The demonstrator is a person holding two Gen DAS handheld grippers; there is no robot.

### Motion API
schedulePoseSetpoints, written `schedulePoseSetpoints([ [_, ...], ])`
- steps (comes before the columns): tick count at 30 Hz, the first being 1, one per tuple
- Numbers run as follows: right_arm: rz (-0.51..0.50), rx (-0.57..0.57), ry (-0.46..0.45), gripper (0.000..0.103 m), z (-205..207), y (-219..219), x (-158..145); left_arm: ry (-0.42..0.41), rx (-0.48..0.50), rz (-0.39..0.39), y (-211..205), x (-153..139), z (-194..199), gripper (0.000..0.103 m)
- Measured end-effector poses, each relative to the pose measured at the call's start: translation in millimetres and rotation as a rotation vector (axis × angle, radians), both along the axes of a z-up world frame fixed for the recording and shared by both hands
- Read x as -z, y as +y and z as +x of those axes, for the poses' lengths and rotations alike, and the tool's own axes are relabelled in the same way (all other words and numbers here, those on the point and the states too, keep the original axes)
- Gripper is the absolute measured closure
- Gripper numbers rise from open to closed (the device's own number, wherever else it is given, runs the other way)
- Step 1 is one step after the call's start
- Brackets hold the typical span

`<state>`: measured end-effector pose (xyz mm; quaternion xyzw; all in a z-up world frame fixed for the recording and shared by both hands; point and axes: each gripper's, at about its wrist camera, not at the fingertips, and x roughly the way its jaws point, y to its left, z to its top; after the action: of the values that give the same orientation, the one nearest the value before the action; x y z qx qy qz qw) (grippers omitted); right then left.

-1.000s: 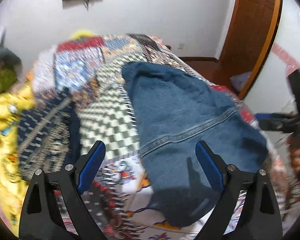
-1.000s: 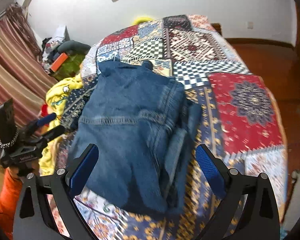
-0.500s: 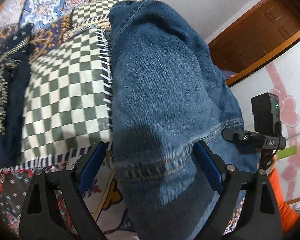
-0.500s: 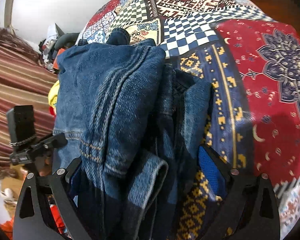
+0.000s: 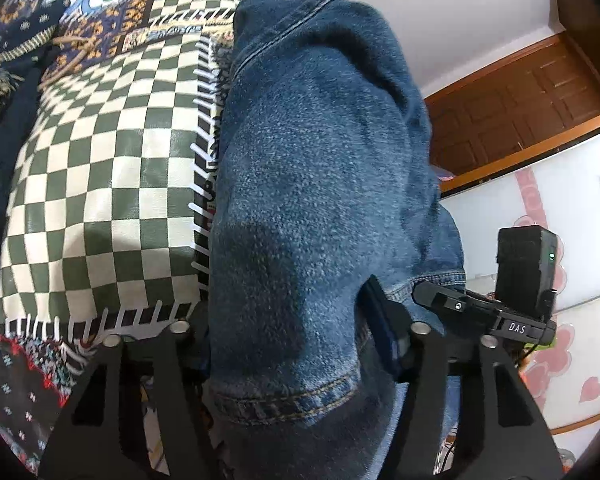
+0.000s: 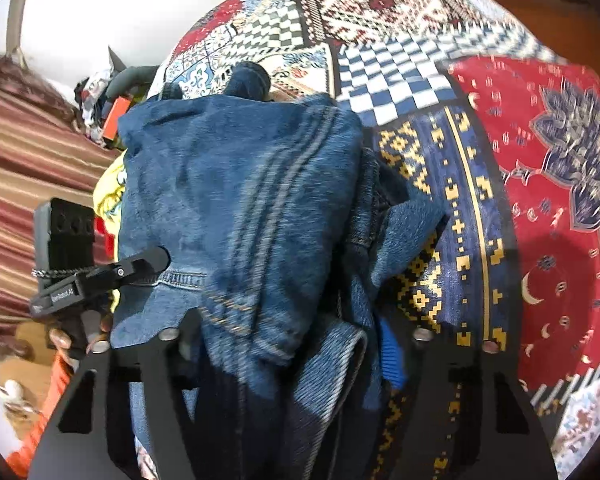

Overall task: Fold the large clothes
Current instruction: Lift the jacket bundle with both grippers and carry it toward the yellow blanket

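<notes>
1. Jeans, folded blue denim, lie on the patchwork bedspread and run up between both pairs of fingers.
2. Left gripper: jaws have just been closing and now pinch a thick denim fold.
3. Right gripper: jaws likewise just closed in, clamping bunched denim layers; its blue pad presses the cloth.

Left gripper's inner jaws buried under folded denim jeans.
</notes>
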<state>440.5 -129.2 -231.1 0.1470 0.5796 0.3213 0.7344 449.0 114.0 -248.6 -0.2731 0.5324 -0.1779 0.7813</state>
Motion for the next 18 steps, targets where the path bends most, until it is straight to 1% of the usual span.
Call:
schedulePoseSetpoints([
  [1, -0.01, -0.001, -0.016, 0.053, -2, 1, -4, -0.009, -0.001, 0.013, -3, -6, -3, 0.049],
  [3, -0.016, 0.001, -0.031, 0.063, -4, 3, -13, -0.041, 0.005, 0.044, -7, -18, -10, 0.053],
  [6, -0.025, 0.011, -0.049, 0.068, -9, 10, -27, -0.118, 0.026, 0.127, -13, -44, -25, 0.056],
  [8, -0.036, 0.004, -0.082, 0.069, -16, 19, -41, -0.181, 0.026, 0.174, -10, -65, -40, 0.058],
  [11, -0.049, -0.017, -0.146, 0.069, -26, 36, -62, -0.254, 0.011, 0.209, 5, -97, -59, 0.058],
  [15, -0.055, -0.054, -0.257, 0.069, -44, 64, -100, -0.338, -0.033, 0.231, 36, -136, -86, 0.058],
  [18, -0.024, -0.081, -0.322, 0.069, -52, 91, -131, -0.396, -0.075, 0.243, 62, -165, -101, 0.058],
])
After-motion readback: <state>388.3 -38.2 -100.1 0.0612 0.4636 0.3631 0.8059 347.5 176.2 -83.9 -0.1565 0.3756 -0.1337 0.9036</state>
